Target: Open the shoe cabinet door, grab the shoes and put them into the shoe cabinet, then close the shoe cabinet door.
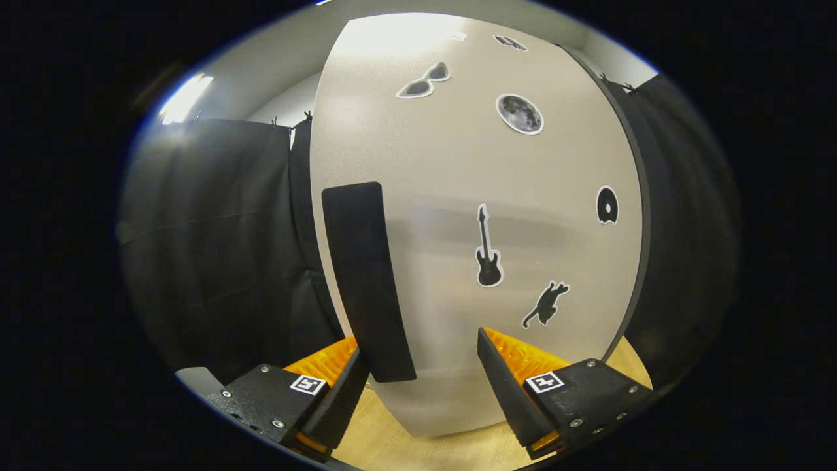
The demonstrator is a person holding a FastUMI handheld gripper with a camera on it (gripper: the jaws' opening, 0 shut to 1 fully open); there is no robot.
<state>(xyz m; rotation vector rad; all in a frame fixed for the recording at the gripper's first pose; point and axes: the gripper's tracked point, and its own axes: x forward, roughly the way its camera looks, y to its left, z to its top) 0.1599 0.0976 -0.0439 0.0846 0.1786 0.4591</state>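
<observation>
Two gripper (418, 376) fingers spread open | black handle (366, 281) just ahead of left finger | cabinet door (471, 196) shut

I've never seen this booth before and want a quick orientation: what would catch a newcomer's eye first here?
The pale cabinet door stands just ahead of the fingers, dotted with stickers: a guitar near its middle, a moon and sunglasses higher up. A long black handle runs down the door's left side, its lower end by the left finger. The gripper is open, its fingers apart and pressing on nothing.
</observation>
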